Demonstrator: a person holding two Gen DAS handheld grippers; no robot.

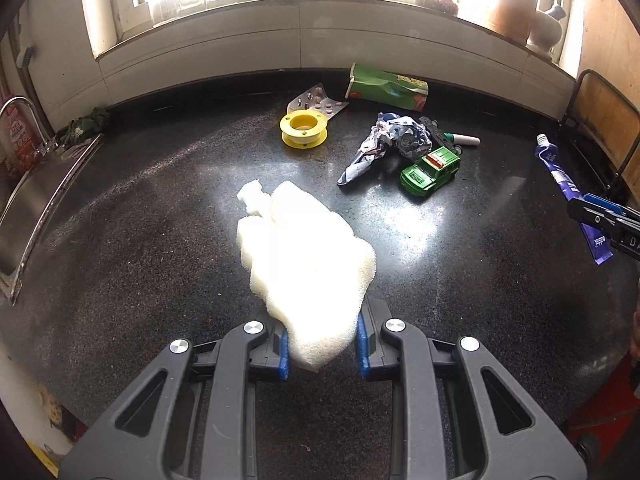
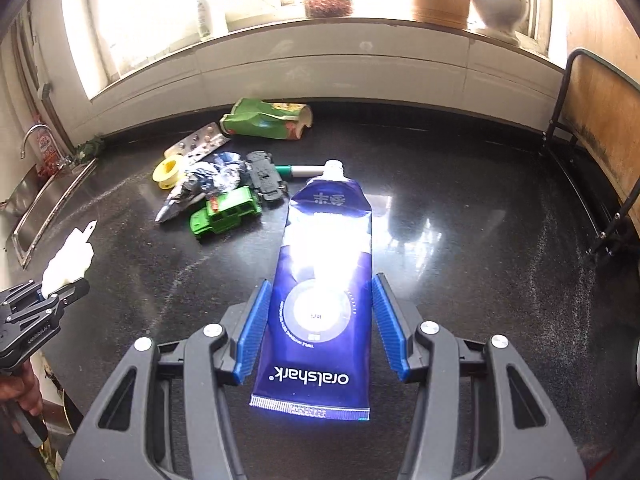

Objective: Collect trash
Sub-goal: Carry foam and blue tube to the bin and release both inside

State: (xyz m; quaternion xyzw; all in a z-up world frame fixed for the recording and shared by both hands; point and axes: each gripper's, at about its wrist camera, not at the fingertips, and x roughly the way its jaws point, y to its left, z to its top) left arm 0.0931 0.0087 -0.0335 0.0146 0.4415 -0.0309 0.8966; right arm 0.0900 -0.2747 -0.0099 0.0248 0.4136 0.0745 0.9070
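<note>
The left gripper [image 1: 322, 350] has its blue pads pressed into the near end of a white foam [image 1: 304, 256] chunk, which sticks out toward the middle of the frame above the dark counter [image 1: 140, 240]; the right wrist view shows the same foam [image 2: 68, 260] at left edge, held in that gripper [image 2: 60, 292]. The right gripper [image 2: 320, 320] holds a purple tube [image 2: 324, 288] between its fingers – pads at both edges, capless nozzle pointing up-frame; in the left view the tube [image 1: 568, 188] shows at far right. Whether either piece rests on the counter or is lifted off it, I cannot tell. Containers: a crushed green carton [image 1: 386, 88] lies on its side at upper centre by the wall, contents not visible; a sink [image 1: 24, 216] sits at left edge with a tap [image 1: 18, 106]. Loose in the upper middle – a yellow spool [image 1: 304, 128] touching a pill blister [image 1: 318, 102], crumpled paper [image 1: 392, 142] against a green toy car [image 1: 432, 170], a black toy chassis [image 2: 266, 176] and a green-capped marker [image 2: 306, 169] just behind. Jars and a vase [image 2: 500, 4] stand on the sill at top
</note>
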